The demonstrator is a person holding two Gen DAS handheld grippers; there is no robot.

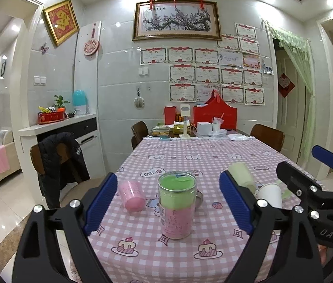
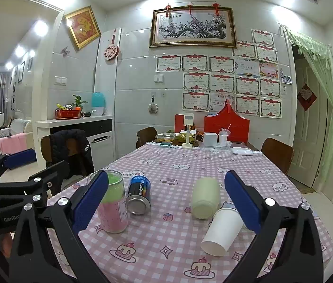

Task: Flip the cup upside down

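Table w/ pink checked cloth [image 1: 180,158]. Glass mug [image 1: 177,204] w/ green and pink cups stacked inside stands upright, centred ahead of left gripper [image 1: 168,199], jaws wide, nothing held. Right gripper [image 2: 166,202] also wide, empty; white paper cup [image 2: 223,231] lies on its side by its right finger. Step: pre-grasp. Next, prob.: close on one cup, lift, invert.

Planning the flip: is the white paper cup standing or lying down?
Lying down. The white paper cup rests on its side on the tablecloth, open rim toward the camera.
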